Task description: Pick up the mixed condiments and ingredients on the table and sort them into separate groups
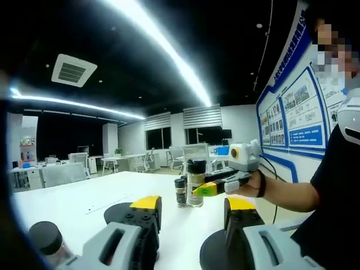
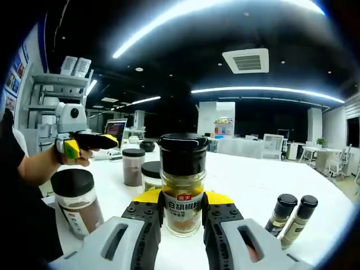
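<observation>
The white pepper jar (image 2: 181, 183) stands upright on the white table (image 2: 264, 180), clamped between the right gripper's (image 2: 182, 209) jaws. 2 slim black-capped bottles (image 2: 291, 218) lean nearby, and the left gripper (image 1: 191, 211) hangs open, holding nothing.

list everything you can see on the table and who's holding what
white table: one, white, under everything
white pepper jar, black cap, yellowish powder: one, between the right gripper's jaws
brown-powder jar, black cap: one, near left in the right gripper view
dark-filled jar, black cap: one, further back beside the left gripper
short jar, black cap: one, just behind the pepper jar
slim dark bottles, black caps: two, side by side, at the right of that view
small black-capped bottle: one, beside the held jar, left gripper view
black-lidded jar: one, lower left of that view
right gripper: grey with yellow, shut on the pepper jar
left gripper: grey with yellow, jaws apart, empty
</observation>
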